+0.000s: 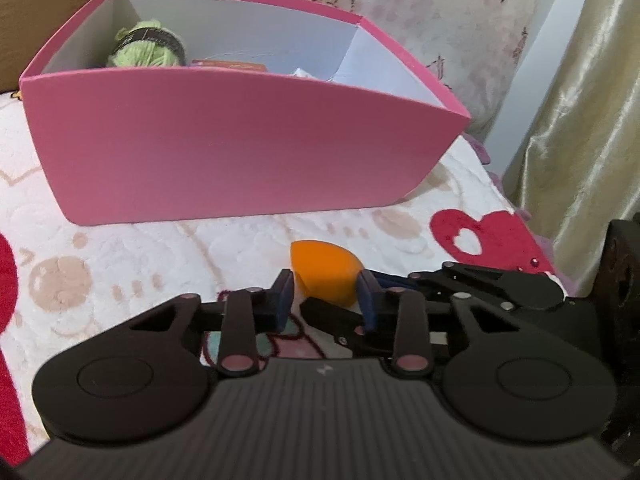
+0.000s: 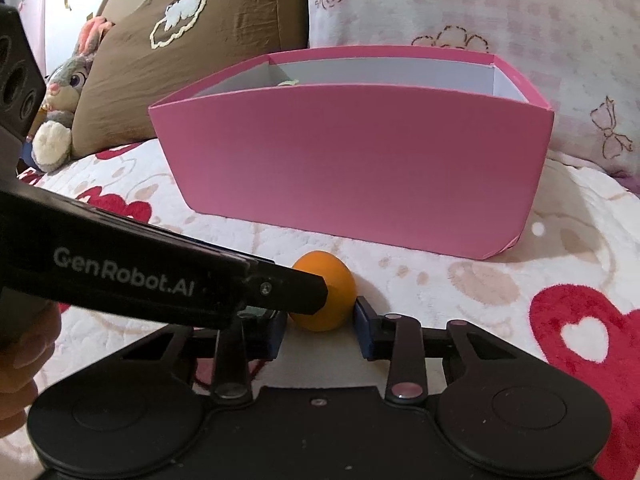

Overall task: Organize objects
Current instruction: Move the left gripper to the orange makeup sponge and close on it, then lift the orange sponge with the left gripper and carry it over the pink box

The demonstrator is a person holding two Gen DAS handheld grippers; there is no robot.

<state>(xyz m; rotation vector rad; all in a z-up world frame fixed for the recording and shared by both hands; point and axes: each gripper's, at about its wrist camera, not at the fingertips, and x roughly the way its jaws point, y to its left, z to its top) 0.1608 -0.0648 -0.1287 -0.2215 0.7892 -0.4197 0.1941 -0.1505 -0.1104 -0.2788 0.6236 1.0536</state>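
In the left wrist view, the orange sponge (image 1: 324, 274) is seen on the blanket (image 1: 120, 248), in front of the pink box (image 1: 240, 148). It sits between the fingers of the left gripper (image 1: 325, 300), which are spread and not yet clamped; the pointed end is turned to the right.

In the right wrist view, the sponge (image 2: 324, 296) lies dead ahead of the right gripper (image 2: 320, 326), whose jaws are parted either side of it. The left gripper (image 2: 296, 292) is laid against it from the left. Both are equally near.

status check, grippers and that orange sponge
Both grippers open around orange sponge, not clamped. Sponge on blanket, short of pink box. Grippers crowd each other.
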